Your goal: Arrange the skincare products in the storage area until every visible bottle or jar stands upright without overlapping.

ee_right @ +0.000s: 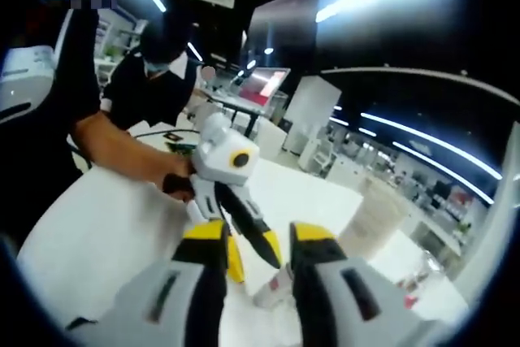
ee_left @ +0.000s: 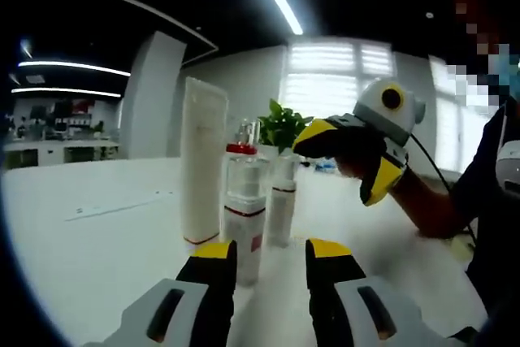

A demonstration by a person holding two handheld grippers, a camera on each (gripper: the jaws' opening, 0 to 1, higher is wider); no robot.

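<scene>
Several skincare products stand upright in a close group on the white table (ee_left: 106, 241). A tall white tube (ee_left: 203, 160) is at the left. A white bottle with a red band (ee_left: 244, 237) stands in front, with a clear bottle with a red collar (ee_left: 244, 160) behind it. Another white bottle (ee_left: 282, 209) is to the right. My left gripper (ee_left: 272, 259) is open, just short of the front bottle. My right gripper (ee_left: 325, 140) hovers above and right of the group. In the right gripper view it (ee_right: 260, 241) is open over a red-banded bottle (ee_right: 274, 288).
A green potted plant (ee_left: 284, 123) stands behind the bottles. A person's arm (ee_left: 431, 205) reaches in from the right. The left gripper (ee_right: 227, 160) crosses the right gripper view, held by a hand (ee_right: 175, 180). A flat white sheet (ee_left: 114, 205) lies on the table at the left.
</scene>
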